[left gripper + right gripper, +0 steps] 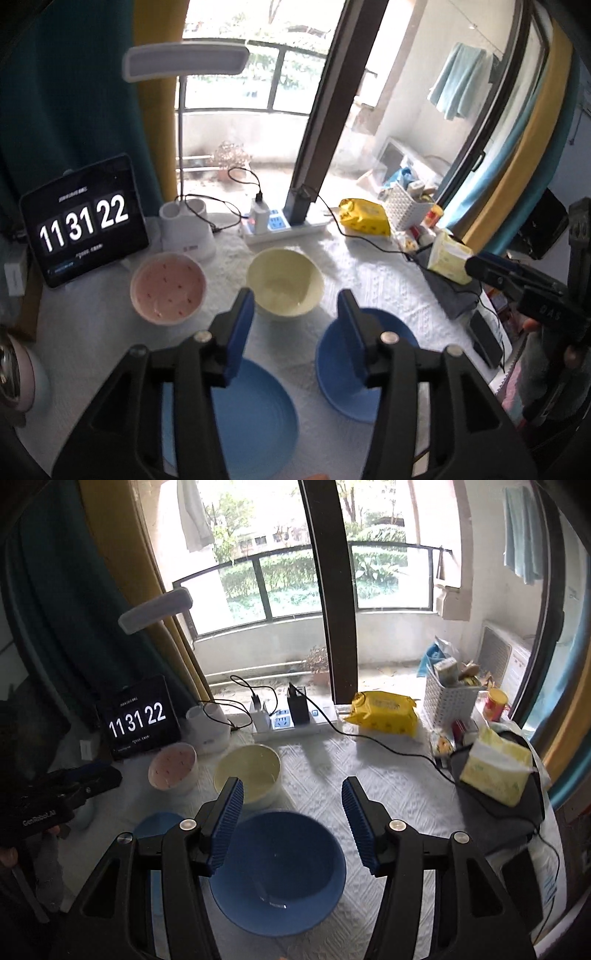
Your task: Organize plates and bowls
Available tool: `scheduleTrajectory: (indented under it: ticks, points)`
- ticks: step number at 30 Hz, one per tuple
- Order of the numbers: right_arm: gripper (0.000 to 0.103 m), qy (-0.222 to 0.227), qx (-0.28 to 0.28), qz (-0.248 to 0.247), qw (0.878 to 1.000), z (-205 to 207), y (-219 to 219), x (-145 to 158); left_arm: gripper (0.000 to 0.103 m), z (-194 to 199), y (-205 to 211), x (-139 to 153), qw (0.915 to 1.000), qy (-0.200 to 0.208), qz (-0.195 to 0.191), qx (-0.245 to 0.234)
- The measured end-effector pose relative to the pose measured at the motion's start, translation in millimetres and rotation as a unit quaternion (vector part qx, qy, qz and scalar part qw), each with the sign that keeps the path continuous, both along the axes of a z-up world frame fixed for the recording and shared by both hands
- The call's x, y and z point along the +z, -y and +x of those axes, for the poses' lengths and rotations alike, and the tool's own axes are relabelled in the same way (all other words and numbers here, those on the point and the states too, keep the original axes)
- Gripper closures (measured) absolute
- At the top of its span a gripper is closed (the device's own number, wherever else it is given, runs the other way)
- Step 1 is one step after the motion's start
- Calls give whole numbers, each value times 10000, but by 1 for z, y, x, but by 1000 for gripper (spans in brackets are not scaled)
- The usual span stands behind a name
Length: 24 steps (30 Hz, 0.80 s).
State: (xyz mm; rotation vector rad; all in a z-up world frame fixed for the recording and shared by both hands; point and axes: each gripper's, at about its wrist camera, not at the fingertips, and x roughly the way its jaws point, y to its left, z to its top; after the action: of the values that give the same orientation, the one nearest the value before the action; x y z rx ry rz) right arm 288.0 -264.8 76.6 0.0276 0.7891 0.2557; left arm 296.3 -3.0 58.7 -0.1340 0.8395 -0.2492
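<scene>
Both the left gripper [295, 310] and right gripper [291, 805] hover spread, holding nothing. Gathering appears not yet begun; the right needs lowering onto the blue bowl [280, 878] rim.

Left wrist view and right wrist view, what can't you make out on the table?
- Blue plate: near part hidden behind the left gripper in the left view.
- Blue bowl: left rim covered by the right gripper finger.
- Clock tablet: small text too tiny in both views.
- Basket contents: blurred.
</scene>
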Motion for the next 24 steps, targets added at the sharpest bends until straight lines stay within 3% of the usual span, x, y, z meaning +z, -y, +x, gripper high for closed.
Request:
scheduleTrajectory:
  ticks: [6, 18, 24]
  points:
    - [44, -371, 154, 60, 9992, 48, -7, -6, 54, 29, -1, -19, 9992, 152, 187, 305]
    - [46, -1303, 662, -2, 9893, 137, -35, -106, 54, 99, -1, -100, 9979, -514, 238, 327]
    - [65, -1712, 807, -115, 9819, 165, -47, -142, 54, 119, -1, -134, 9959, -837, 245, 248]
